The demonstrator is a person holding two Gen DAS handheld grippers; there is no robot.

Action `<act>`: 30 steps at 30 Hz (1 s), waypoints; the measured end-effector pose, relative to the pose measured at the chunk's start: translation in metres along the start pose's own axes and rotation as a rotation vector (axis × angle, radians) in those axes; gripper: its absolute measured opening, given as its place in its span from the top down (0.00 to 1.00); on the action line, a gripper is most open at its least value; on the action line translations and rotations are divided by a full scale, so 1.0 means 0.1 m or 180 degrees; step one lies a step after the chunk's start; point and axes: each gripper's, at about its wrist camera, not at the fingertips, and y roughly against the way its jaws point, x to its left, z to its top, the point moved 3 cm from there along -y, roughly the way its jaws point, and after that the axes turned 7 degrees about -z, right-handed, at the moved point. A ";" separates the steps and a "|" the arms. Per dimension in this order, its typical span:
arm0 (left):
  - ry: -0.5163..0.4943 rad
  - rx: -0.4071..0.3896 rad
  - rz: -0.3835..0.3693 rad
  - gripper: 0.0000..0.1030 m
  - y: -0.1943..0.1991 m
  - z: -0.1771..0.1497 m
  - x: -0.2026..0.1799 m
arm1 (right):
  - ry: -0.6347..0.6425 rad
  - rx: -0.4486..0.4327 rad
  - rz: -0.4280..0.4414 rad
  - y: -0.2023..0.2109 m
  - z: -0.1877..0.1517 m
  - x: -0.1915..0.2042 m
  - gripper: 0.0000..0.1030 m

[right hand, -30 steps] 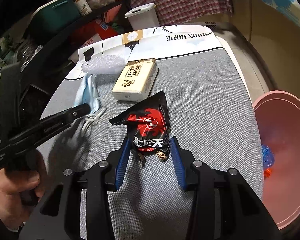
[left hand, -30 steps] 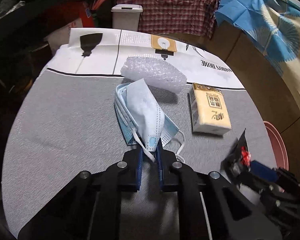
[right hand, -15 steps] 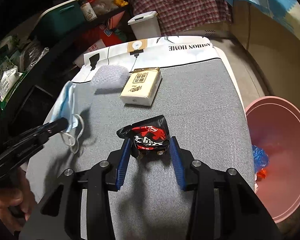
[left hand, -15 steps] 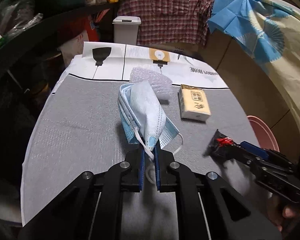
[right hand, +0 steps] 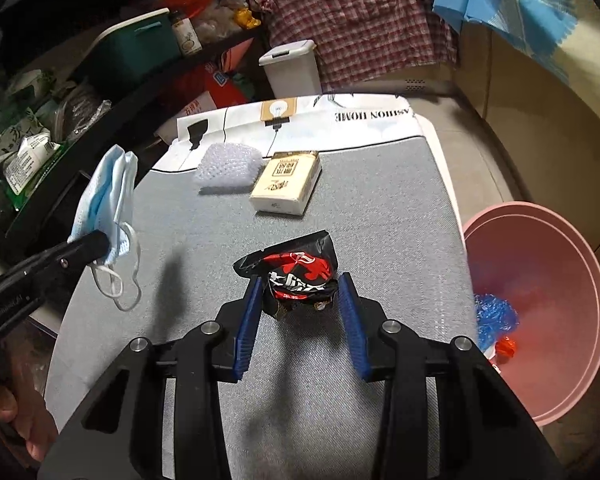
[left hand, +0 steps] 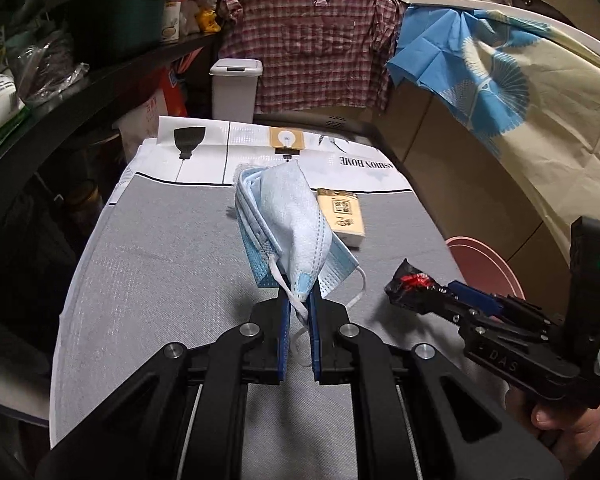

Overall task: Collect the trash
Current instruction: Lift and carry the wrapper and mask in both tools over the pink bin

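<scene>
Over the grey table (right hand: pixel 380 208), both grippers carry trash clear of the surface. Left gripper (left hand: pixel 299 304): jaws nearly together, clamped on the lower corner of a blue face mask (left hand: pixel 288 224), which stands up above the blue pads with its ear loops dangling below. Right gripper (right hand: pixel 298 304): jaws part-way apart, pressing from both sides on a crumpled black-and-red snack wrapper (right hand: pixel 298 276).

Items remaining on the table: a yellow tissue pack (right hand: pixel 286 184) lying flat near the far end, and a piece of bubble wrap (right hand: pixel 226 166) just beside it on its left. Both sit well beyond the grippers, with bare cloth between.

Beyond the table's right edge, lower down, stands a pink basin (right hand: pixel 560 240); blue and red scraps lie in its near left corner. Nothing stands between the right gripper and that edge.

Along the left edge runs a dark shelf (right hand: pixel 100 120) loaded with bags and a green box, close to the table. A white lidded bin (right hand: pixel 294 68) stands past the far end, before a hanging plaid shirt (right hand: pixel 360 12).
</scene>
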 end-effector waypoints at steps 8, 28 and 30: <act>0.0004 -0.0077 -0.0009 0.92 0.13 -0.04 -0.14 | 0.0035 -0.0175 -0.0093 0.29 0.05 -0.08 0.62; -0.0119 -0.0183 -0.0182 0.92 0.24 -0.01 -0.56 | -0.0111 -0.0608 -0.0303 1.17 0.44 -0.69 0.62; -0.0141 -0.0178 -0.0199 0.92 0.22 -0.01 -0.62 | -0.0141 -0.0650 -0.0358 1.22 0.47 -0.81 0.62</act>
